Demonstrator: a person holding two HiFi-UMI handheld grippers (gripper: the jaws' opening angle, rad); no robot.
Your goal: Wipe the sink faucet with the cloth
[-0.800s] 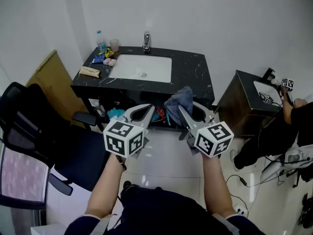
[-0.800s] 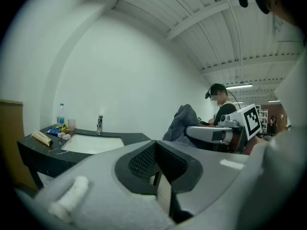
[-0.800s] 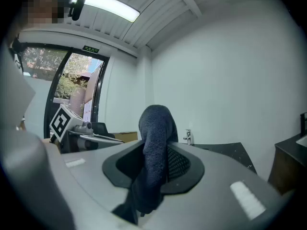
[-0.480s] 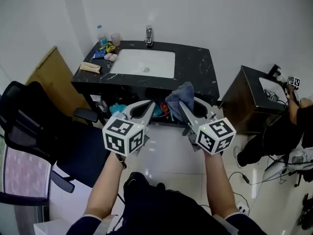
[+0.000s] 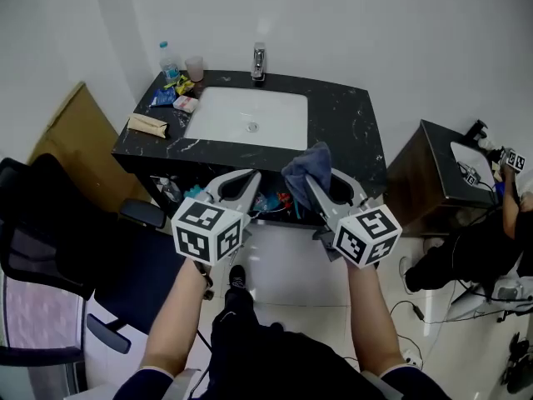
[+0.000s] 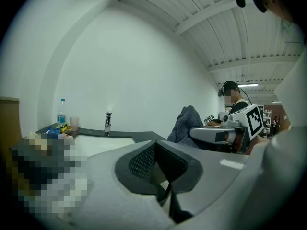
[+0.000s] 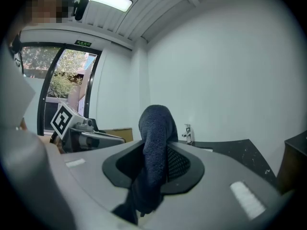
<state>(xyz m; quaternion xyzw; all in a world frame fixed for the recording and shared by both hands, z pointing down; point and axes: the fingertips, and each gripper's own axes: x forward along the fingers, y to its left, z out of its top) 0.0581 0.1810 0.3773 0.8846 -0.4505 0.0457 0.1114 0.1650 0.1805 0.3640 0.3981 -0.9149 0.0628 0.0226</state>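
A chrome faucet (image 5: 259,62) stands at the back of a white sink (image 5: 218,115) set in a black marble counter (image 5: 350,123). My right gripper (image 5: 315,177) is shut on a dark blue cloth (image 5: 306,167), which bunches up above its jaws; in the right gripper view the cloth (image 7: 154,152) fills the gap and the faucet (image 7: 187,133) shows far ahead. My left gripper (image 5: 250,180) is shut with nothing in it. Both grippers hover side by side in front of the counter, well short of the faucet (image 6: 108,123).
A water bottle (image 5: 168,60), a cup (image 5: 194,67), snack packets (image 5: 171,90) and a tan pouch (image 5: 147,124) lie on the counter's left. A black office chair (image 5: 58,232) stands at left, a dark cabinet (image 5: 441,177) at right. Another person (image 5: 500,223) sits at far right.
The counter and sink have grown nearer and lower in the head view. Both grippers keep the same pose, the cloth still in the right one.
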